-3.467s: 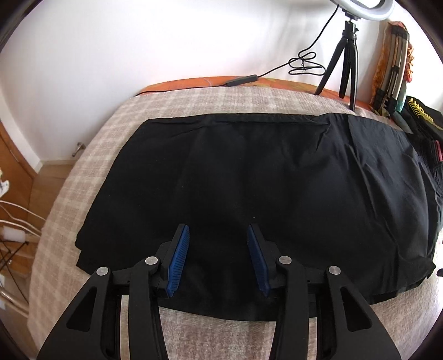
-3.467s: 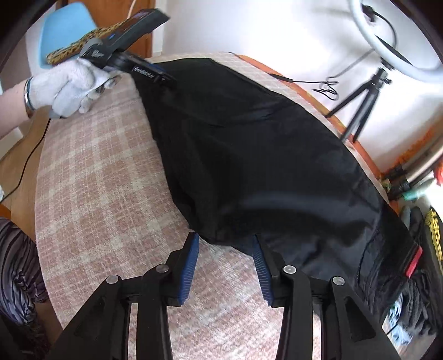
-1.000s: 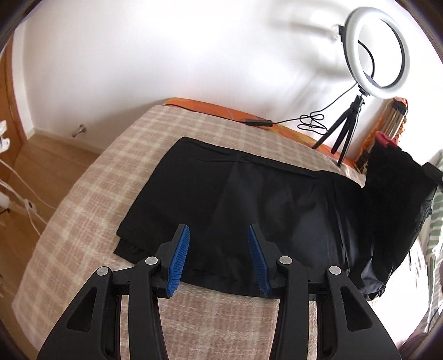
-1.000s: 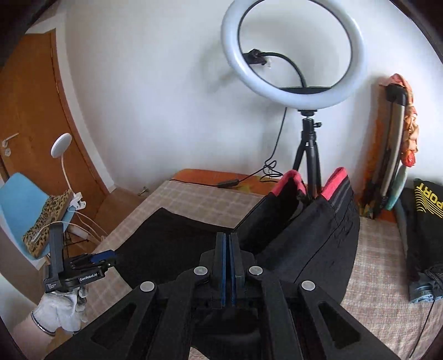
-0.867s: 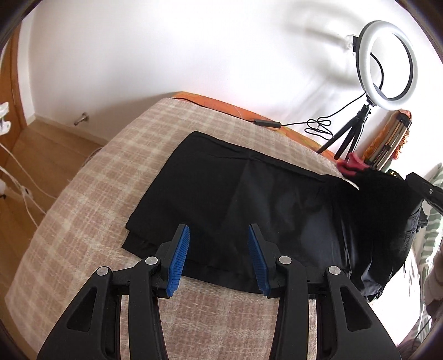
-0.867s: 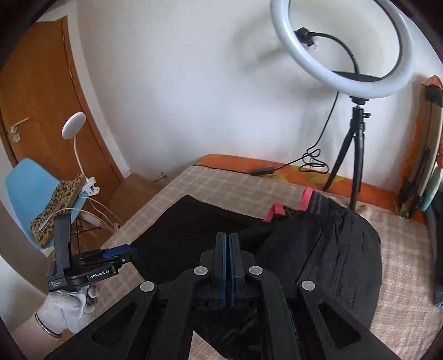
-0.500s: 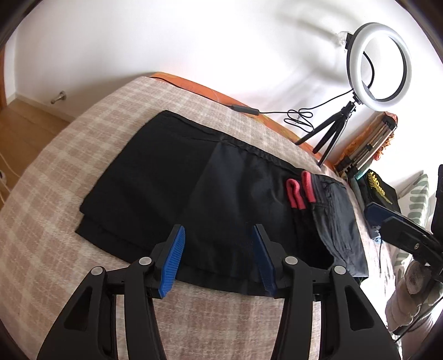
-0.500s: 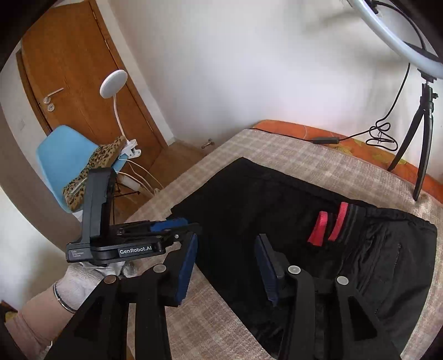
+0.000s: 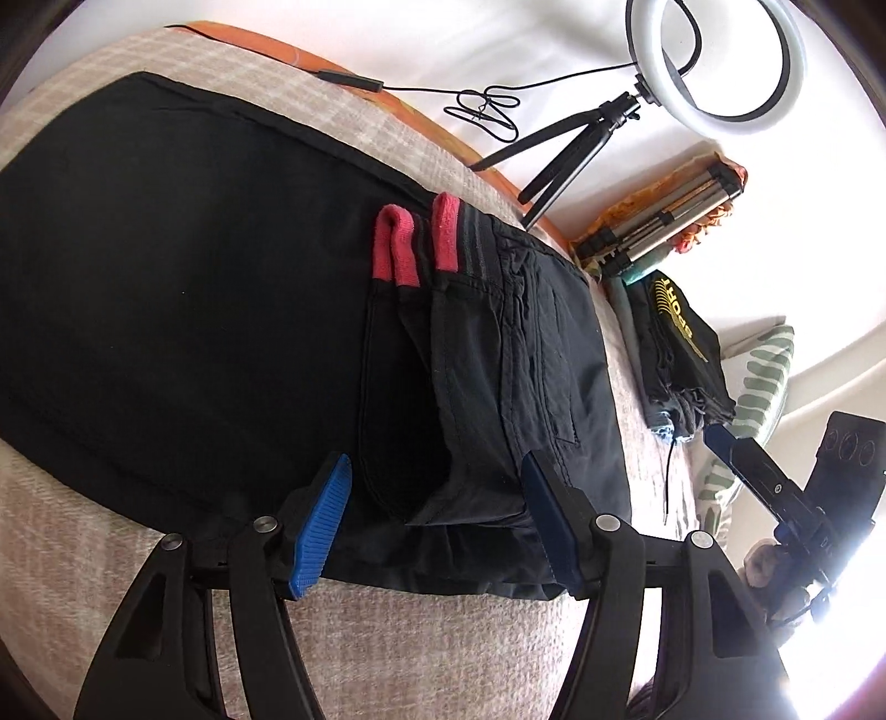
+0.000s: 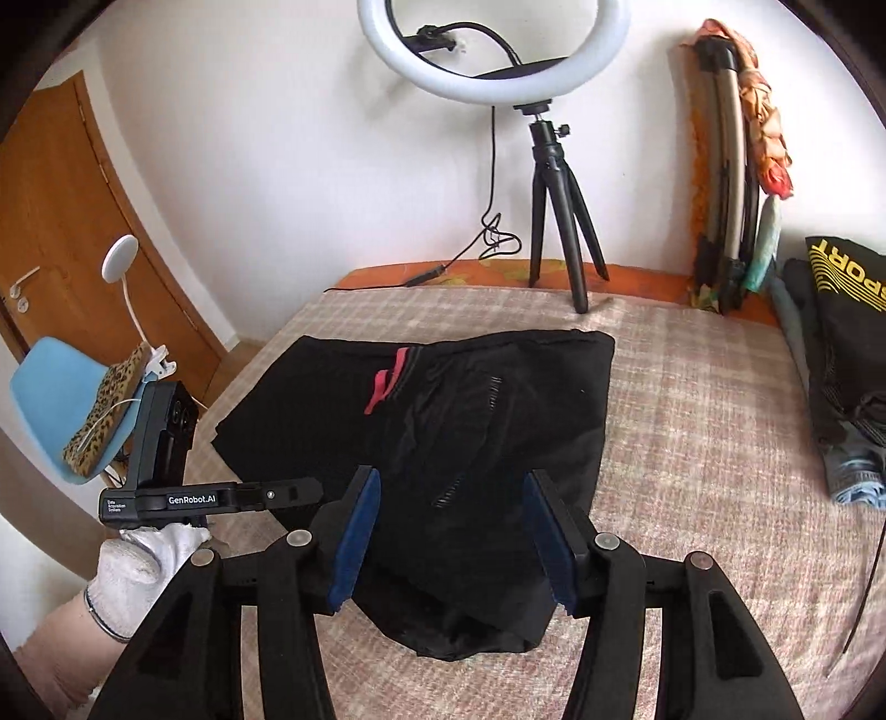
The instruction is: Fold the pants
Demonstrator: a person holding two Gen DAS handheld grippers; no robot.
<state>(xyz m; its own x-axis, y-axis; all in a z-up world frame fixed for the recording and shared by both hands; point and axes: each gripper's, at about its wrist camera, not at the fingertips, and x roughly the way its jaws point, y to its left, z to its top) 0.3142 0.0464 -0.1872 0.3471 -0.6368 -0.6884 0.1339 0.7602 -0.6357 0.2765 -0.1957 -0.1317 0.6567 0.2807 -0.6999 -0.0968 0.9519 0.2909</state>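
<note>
The pants [image 10: 476, 421] are black with red waistband tabs [image 9: 412, 243], lying on a bed [image 10: 692, 387] covered in a beige-and-white plaid blanket with an orange edge along the wall side. Both the left gripper [image 9: 434, 518] and the right gripper [image 10: 454, 540] are black with blue ribbed fingers [image 10: 354, 540], and the hand [image 10: 141, 576] wears a white knitted glove. Around them stand a white ring light [image 10: 493, 50] on a black tripod, a black bag [image 10: 847, 310] with yellow lettering, a green-and-white striped pillow [image 9: 758, 382], a light blue chair [image 10: 52, 387] holding a leopard-print cloth, and a brown wooden door [image 10: 61, 188].
</note>
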